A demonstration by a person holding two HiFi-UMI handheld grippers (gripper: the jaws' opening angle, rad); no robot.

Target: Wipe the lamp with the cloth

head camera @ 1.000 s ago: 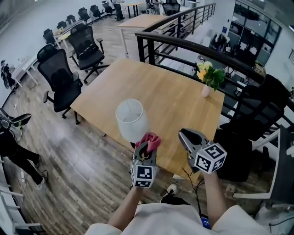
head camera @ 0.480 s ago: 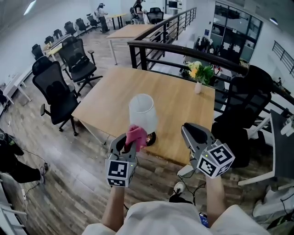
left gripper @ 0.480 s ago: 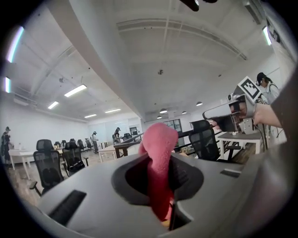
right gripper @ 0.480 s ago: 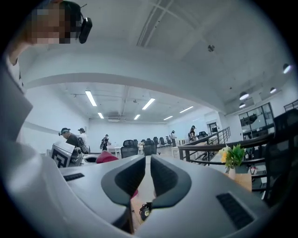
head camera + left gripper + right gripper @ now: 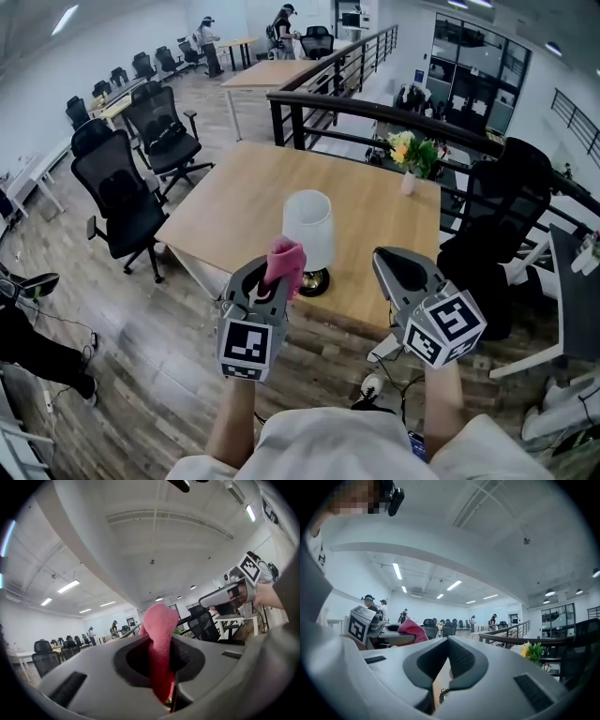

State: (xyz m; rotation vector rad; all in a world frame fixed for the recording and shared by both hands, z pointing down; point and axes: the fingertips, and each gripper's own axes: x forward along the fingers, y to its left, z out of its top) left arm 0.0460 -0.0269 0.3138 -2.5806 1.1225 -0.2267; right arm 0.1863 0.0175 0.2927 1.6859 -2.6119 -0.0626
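Observation:
A table lamp with a white shade [image 5: 308, 223] and dark round base [image 5: 316, 281] stands near the front edge of the wooden table [image 5: 234, 197]. My left gripper [image 5: 269, 275] is shut on a pink cloth [image 5: 287, 259], held level just left of the shade's lower edge. In the left gripper view the cloth [image 5: 160, 637] sticks up from between the jaws. My right gripper [image 5: 401, 272] hovers to the right of the lamp. Its jaws are closing, with nothing between them, and the tips nearly meet in the right gripper view [image 5: 449, 642].
A vase of yellow flowers [image 5: 412, 152] stands at the table's far right corner. Black office chairs [image 5: 122, 202] stand to the left, another chair [image 5: 506, 216] to the right, and a black railing [image 5: 375, 108] runs behind the table. Wood floor lies below.
Both grippers have risen and look larger in the head view. The left one keeps the cloth beside the shade. The right gripper's jaws have narrowed.

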